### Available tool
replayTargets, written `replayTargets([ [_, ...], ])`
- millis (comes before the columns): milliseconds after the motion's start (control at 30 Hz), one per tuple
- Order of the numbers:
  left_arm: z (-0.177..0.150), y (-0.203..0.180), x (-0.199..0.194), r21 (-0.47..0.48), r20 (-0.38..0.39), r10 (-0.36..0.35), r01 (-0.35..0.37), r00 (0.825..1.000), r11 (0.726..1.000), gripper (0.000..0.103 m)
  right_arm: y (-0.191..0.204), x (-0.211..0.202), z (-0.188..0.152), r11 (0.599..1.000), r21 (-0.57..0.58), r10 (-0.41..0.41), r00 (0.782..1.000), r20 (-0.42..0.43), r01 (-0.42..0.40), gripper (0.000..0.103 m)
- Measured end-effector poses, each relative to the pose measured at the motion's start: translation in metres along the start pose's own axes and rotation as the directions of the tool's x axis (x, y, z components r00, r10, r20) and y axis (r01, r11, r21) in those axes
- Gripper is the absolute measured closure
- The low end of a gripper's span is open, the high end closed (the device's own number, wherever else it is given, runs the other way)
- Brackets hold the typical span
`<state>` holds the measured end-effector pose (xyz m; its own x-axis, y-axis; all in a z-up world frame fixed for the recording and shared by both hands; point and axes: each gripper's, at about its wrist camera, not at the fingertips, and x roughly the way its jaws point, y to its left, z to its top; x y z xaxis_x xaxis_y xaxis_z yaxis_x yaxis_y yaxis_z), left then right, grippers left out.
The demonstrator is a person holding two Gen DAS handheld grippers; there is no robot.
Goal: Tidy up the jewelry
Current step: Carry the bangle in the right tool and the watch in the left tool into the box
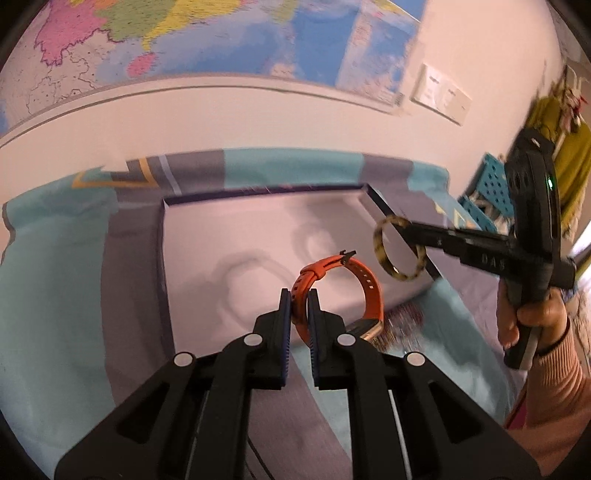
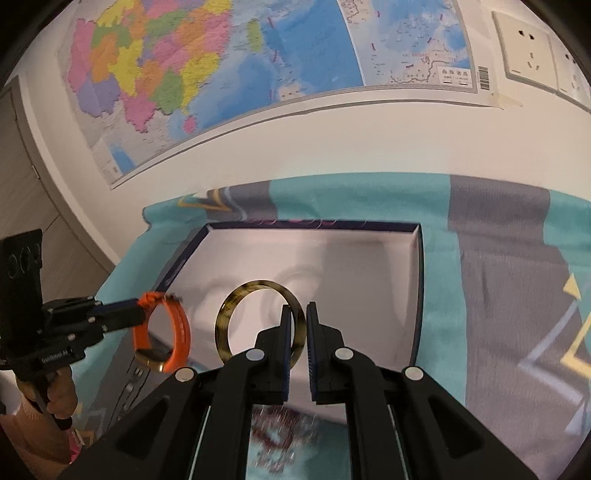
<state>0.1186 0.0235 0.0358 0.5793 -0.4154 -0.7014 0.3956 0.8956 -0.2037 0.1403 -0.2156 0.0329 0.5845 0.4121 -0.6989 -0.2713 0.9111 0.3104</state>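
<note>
From the left wrist camera: the left gripper (image 1: 299, 308) pinches the strap of an orange watch (image 1: 334, 291) between its blue-padded fingers (image 1: 284, 314), holding the looped band in the air above the pale interior of an open box (image 1: 258, 254) — the watch's metal-edged case hangs low at the right, near the box's front edge. The box rests on a teal-and-grey cloth (image 1: 55, 295). To the right, the right gripper (image 1: 404, 223) grips a mottled brown-and-yellow bangle (image 1: 399, 249) over the box's right rim, with the person's hand (image 1: 532, 314) on the handle. A map (image 1: 184, 33) hangs on the wall behind. From the right wrist camera: the right gripper (image 2: 297, 321) is closed on the rim of the bangle (image 2: 258, 325), which stands upright over the box (image 2: 332, 258) — clear of its floor. At the left, the left gripper (image 2: 142, 314) carries the orange watch (image 2: 162, 332) above the box's left wall, the two pieces of jewelry near each other but apart. The cloth (image 2: 498, 295) lies under the box; the map (image 2: 221, 55) and a wall socket (image 2: 524, 48) fill the wall beyond.
</note>
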Motion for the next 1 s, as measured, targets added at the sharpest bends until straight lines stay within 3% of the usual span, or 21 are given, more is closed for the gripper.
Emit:
replayTargets([
  [400, 0.053, 0.029, 0.077, -0.051, -0.055, 0.079, -0.082, 0.995, 0.995, 0.094, -0.014, 0.073, 0.046, 0.997, 0.051, -0.054, 0.996, -0.067, 0.057, 0.097],
  [467, 0.058, 0.035, 0.089, -0.065, -0.064, 0.085, -0.089, 0.994, 0.994, 0.099, -0.016, 0.083, 0.049, 0.996, 0.062, -0.064, 0.995, -0.081, 0.069, 0.097],
  [767, 0.059, 0.05, 0.116, -0.088, -0.117, 0.05, -0.061, 0.992, 0.994, 0.102, -0.024, 0.108, 0.055, 0.988, 0.105, -0.1, 0.988, -0.118, 0.113, 0.097],
  [900, 0.055, 0.044, 0.11, -0.054, -0.112, 0.018, -0.024, 0.994, 0.998, 0.09, -0.024, 0.113, 0.056, 0.987, 0.112, -0.104, 0.987, -0.124, 0.118, 0.096],
  [1000, 0.053, 0.04, 0.116, -0.015, -0.135, 0.049, -0.052, 0.99, 0.999, 0.081, -0.024, 0.117, 0.056, 0.986, 0.112, -0.11, 0.985, -0.13, 0.125, 0.096],
])
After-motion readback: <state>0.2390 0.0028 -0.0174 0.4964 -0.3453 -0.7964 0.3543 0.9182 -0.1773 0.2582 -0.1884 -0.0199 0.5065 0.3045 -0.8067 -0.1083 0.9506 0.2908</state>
